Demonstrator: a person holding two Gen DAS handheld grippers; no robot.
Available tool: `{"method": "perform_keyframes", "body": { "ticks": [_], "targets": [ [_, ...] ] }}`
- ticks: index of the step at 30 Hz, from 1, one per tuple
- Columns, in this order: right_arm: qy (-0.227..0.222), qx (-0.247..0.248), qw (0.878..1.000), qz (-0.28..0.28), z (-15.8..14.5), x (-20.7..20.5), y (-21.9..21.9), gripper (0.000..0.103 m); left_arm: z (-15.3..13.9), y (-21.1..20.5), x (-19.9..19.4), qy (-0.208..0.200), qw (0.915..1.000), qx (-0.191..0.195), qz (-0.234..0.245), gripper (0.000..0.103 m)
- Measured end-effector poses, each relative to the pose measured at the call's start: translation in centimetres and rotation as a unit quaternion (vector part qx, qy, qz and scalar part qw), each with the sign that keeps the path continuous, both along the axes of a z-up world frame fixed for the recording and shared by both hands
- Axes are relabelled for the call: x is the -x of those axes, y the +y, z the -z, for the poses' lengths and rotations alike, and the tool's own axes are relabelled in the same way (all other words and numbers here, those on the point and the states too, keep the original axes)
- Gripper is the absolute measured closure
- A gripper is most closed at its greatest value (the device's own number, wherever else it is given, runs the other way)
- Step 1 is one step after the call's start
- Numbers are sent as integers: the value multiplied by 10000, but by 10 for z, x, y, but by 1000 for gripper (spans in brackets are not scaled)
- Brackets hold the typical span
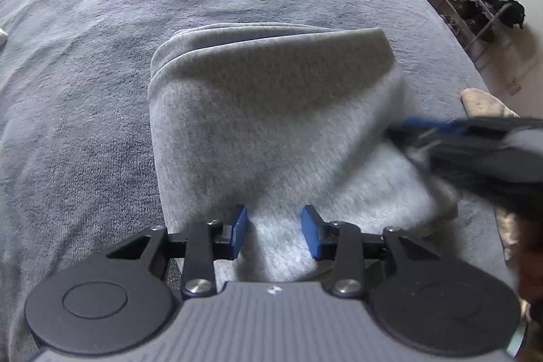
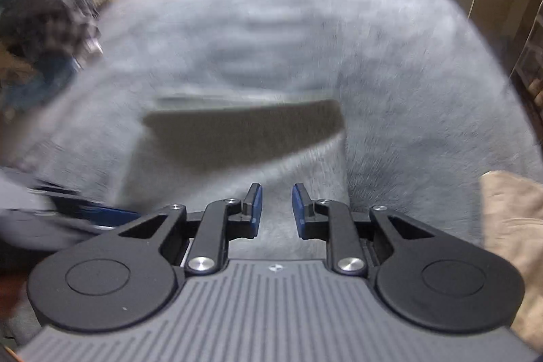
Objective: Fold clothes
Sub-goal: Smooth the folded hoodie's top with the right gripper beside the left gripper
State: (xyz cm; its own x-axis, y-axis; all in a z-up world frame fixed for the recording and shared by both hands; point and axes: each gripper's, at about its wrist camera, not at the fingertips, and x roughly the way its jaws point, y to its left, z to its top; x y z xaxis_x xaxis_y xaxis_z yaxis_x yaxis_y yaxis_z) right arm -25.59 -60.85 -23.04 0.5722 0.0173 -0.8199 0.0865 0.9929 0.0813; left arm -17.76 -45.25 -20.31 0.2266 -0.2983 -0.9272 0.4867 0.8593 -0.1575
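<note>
A light grey folded garment (image 1: 264,124) lies on a bed covered with a grey-blue blanket (image 1: 101,56), several layers stacked at its far edge. The left tongs (image 1: 274,234) hover over its near edge, jaws parted, with cloth showing below the gap but nothing pinched. The right tongs (image 2: 277,209), seen through a blurred view, also stand apart over the same garment (image 2: 237,138), pads clear of the fabric. A beige cloth (image 2: 512,226) lies at the bed's right side.
</note>
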Motion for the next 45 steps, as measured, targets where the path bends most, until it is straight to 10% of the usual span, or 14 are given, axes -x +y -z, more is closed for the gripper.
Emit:
{"method": "perform_keyframes", "body": {
  "ticks": [3,8,24,30,37,40,45],
  "targets": [
    [397,-55,9991,-110,15,-20,-11,84,0,0,4,-64,9998,-76,-163,64],
    [-272,-551,9975,-340,-31,-38,-31,83,0,-1,9,-154,9987,-200,-443,62],
    [254,-392,9942,-967,7,-85,-45,81,0,-3,14,-375,9949,-466,-815,61],
    [-163,-792,9887,-1258,-32,-25,-64,79,-6,12,33,-615,9948,-398,-712,60],
    [750,-273,9694,-2321,10,41,-14,74,-12,34,54,-795,9954,-100,-535,58],
    [651,-558,9751,-2045,-5,45,-26,71,-27,54,55,-1001,9936,26,-529,55],
    [284,-1585,9849,-641,-15,20,-88,34,-19,93,17,-581,9917,608,-975,45]
  ]
}}
